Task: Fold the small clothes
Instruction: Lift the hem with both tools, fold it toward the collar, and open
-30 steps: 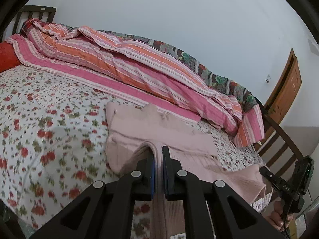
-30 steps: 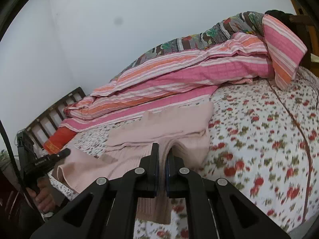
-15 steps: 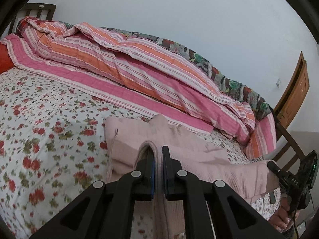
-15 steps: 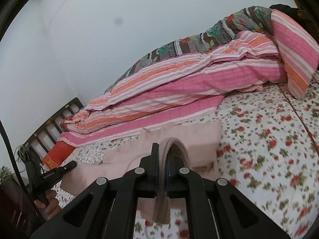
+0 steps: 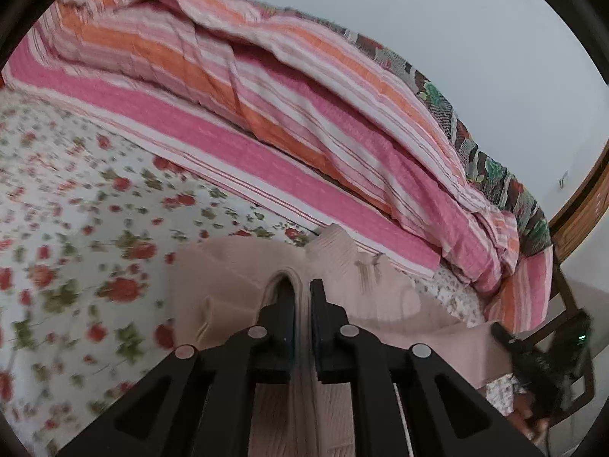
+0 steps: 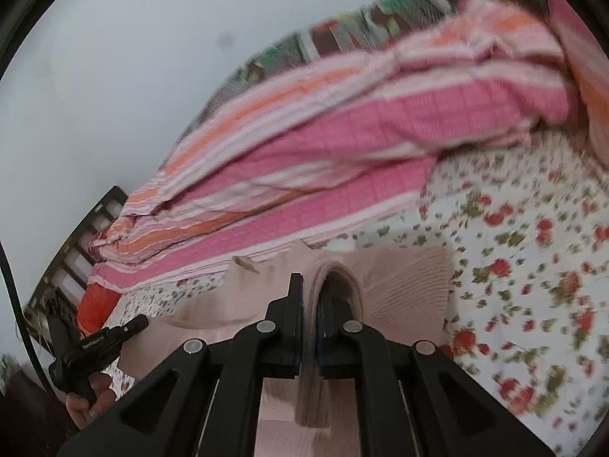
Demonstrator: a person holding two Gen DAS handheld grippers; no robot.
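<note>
ribbed pink sweater hem, carried farther forward

A floral sheet covers the bed, white with red flowers and green leaves. Along the bed's far edge lies a bunched striped quilt in pink, orange and white, with a dark patterned blanket behind it against the pale wall. A slatted headboard stands at one end, an orange-red pillow beside it. A wooden door shows at the other end.
</note>
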